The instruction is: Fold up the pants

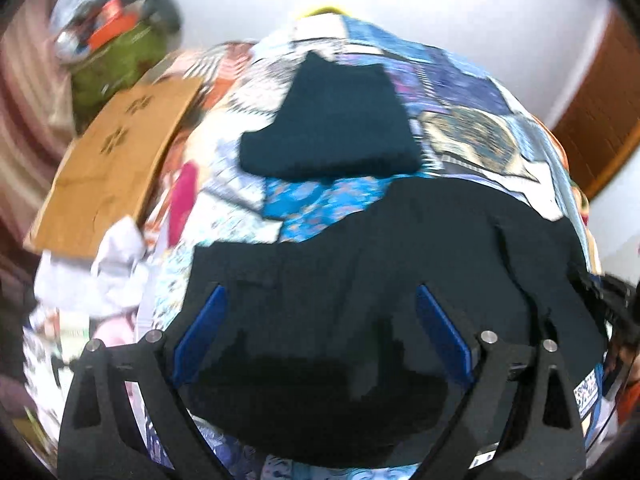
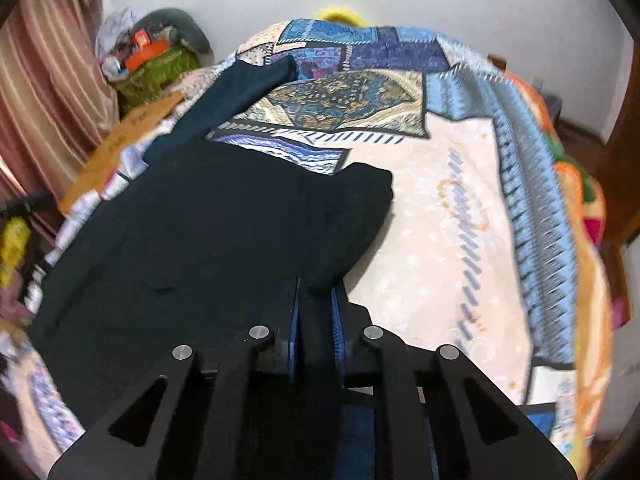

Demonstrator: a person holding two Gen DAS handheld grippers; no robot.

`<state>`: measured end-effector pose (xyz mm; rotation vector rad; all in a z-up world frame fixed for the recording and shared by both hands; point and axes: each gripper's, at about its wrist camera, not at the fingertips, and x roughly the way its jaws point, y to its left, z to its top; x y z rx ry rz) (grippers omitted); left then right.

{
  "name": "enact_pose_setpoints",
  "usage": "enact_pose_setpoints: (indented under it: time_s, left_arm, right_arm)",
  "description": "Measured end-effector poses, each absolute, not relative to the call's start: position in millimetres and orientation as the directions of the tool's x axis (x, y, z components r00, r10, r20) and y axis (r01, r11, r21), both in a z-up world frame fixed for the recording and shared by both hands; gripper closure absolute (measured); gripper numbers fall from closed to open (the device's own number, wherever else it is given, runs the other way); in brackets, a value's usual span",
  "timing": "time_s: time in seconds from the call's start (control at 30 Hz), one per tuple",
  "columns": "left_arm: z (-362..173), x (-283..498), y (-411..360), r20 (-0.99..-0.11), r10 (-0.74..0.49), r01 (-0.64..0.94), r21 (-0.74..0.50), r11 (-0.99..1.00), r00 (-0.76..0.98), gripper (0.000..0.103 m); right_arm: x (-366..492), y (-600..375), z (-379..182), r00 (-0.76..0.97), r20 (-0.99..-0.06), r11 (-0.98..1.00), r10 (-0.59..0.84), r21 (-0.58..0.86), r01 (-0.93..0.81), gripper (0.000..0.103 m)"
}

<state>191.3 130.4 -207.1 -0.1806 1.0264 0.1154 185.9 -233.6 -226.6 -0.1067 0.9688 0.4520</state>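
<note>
Right wrist view, nearest first: the right gripper [image 2: 316, 292] has its two blue pads pressed together on a ridge of the black pants [image 2: 192, 232], a fold of cloth standing up between them near the garment's right edge. From that pinch the pants run away to the left across the patchwork bedspread [image 2: 440, 208], and farther off a dark teal garment [image 2: 224, 92] lies in a long strip toward the far left corner of the bed. In the left wrist view the left gripper [image 1: 320, 316] hangs over the pants [image 1: 400, 248] with its jaws spread wide, blue pads well apart and nothing between them; whether the tips touch the cloth I cannot tell. Beyond the pants is a bare band of bedspread [image 1: 304, 204], then the teal garment [image 1: 336, 128], apparently already folded, with a cardboard sheet [image 1: 116, 152] at the bed's left edge and a green bundle [image 1: 116, 64] behind it. To do the fold cleanly, I judge the left gripper should close on the matching edge of the pants so both hands lift together, keeping the cloth taut and level, then carry it over until the edges line up. A one-sided pull would likely drag the pants askew.
</note>
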Motion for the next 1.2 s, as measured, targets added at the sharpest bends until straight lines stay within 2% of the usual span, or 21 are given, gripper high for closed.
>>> enact_pose_setpoints:
  time_s: [0.1,0.2,0.23,0.33,0.4,0.57,0.67,0.83,1.03,1.07,1.13,1.2]
  left_arm:
    - [-216,179,155,-0.869,-0.018,-0.242,-0.158,0.957,0.494,0.008]
    - [-225,160,172,-0.886,-0.02,-0.288,-0.172,0.942,0.463,0.008]
    - [-227,155,174,-0.891,-0.027,-0.296,-0.179,0.938,0.453,0.008]
    - [-237,132,183,-0.903,-0.086,-0.332,-0.242,0.912,0.42,0.008]
    - [-248,116,192,-0.897,-0.163,-0.372,-0.328,0.868,0.412,0.008]
    - [-278,88,207,-0.874,-0.287,-0.469,-0.459,0.755,0.393,0.008]
    - [-299,83,210,-0.836,-0.394,-0.496,-0.545,0.676,0.382,0.008]
    - [-330,89,214,-0.763,-0.521,-0.544,-0.642,0.54,0.383,0.007]
    - [-338,121,214,-0.74,-0.537,-0.518,-0.67,0.532,0.405,0.009]
    - [-339,128,215,-0.743,-0.526,-0.518,-0.667,0.536,0.413,0.013]
    - [-341,136,216,-0.775,-0.488,-0.532,-0.631,0.565,0.401,0.04]
    - [-337,139,216,-0.802,-0.436,-0.532,-0.597,0.601,0.408,0.053]
  right_arm:
    - [186,-235,-226,0.494,-0.822,0.91,0.284,0.069,-0.408,0.092]
    - [186,-238,-222,0.49,-0.826,0.914,0.278,0.07,-0.4,0.092]
    - [186,-239,-219,0.486,-0.829,0.917,0.278,0.079,-0.391,0.089]
    - [183,-243,-207,0.481,-0.826,0.924,0.293,0.116,-0.363,0.088]
    - [178,-244,-194,0.495,-0.813,0.925,0.307,0.133,-0.357,0.086]
    - [164,-228,-168,0.498,-0.763,0.888,0.413,0.215,-0.408,0.066]
    - [155,-207,-159,0.486,-0.745,0.855,0.458,0.219,-0.47,0.06]
    - [151,-177,-168,0.414,-0.756,0.811,0.508,0.258,-0.525,0.06]
    - [154,-160,-204,0.281,-0.815,0.802,0.507,0.327,-0.499,0.06]
    - [153,-161,-206,0.29,-0.812,0.803,0.507,0.322,-0.502,0.06]
    - [150,-161,-205,0.303,-0.808,0.8,0.506,0.307,-0.516,0.059]
    - [150,-162,-204,0.3,-0.806,0.798,0.511,0.315,-0.514,0.059]
